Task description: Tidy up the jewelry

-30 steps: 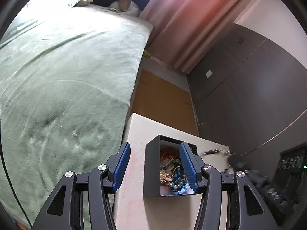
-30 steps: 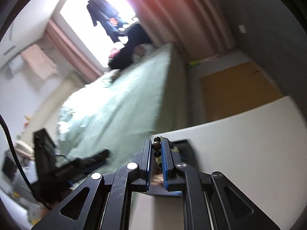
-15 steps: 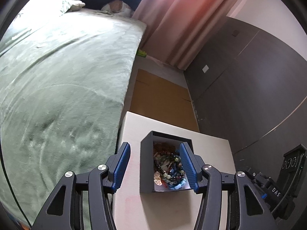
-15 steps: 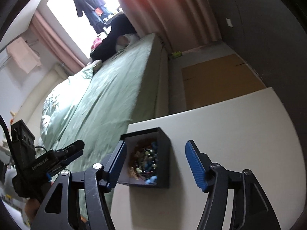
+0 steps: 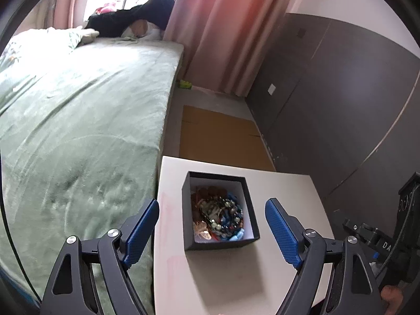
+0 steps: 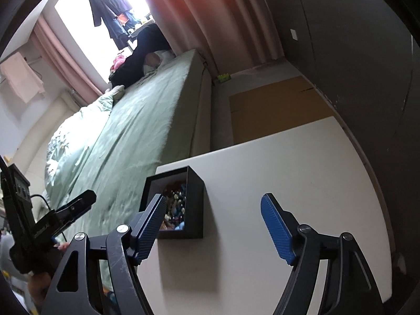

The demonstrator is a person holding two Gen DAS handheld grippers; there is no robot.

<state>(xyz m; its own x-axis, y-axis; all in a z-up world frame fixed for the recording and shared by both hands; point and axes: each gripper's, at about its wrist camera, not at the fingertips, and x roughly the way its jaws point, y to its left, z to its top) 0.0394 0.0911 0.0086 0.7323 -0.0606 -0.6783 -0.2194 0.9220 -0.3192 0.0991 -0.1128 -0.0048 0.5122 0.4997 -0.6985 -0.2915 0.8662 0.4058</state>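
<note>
A black open box [image 5: 220, 242] stands on a white table [image 5: 283, 191]; it holds a heap of beaded jewelry [image 5: 219, 216]. My left gripper [image 5: 212, 225] is wide open and empty, pulled back with its fingers either side of the box and nearer than it. In the right wrist view the box [image 6: 195, 202] and the jewelry [image 6: 176, 204] show at left of centre. My right gripper [image 6: 214, 220] is wide open and empty, above the table to the right of the box. The left finger pad [image 6: 149, 225] covers the box's near left corner.
A bed with a green cover [image 5: 78, 120] runs along the table's left edge. A dark wardrobe wall [image 5: 328, 105] is to the right. Flat cardboard [image 5: 218, 136] lies on the floor beyond the table. Pink curtains [image 5: 223, 26] hang at the back.
My right gripper, shut on a bead bracelet a second ago, has opened and drawn back; the bracelet is out of its fingers. My left gripper has opened wider and backed away from the box.
</note>
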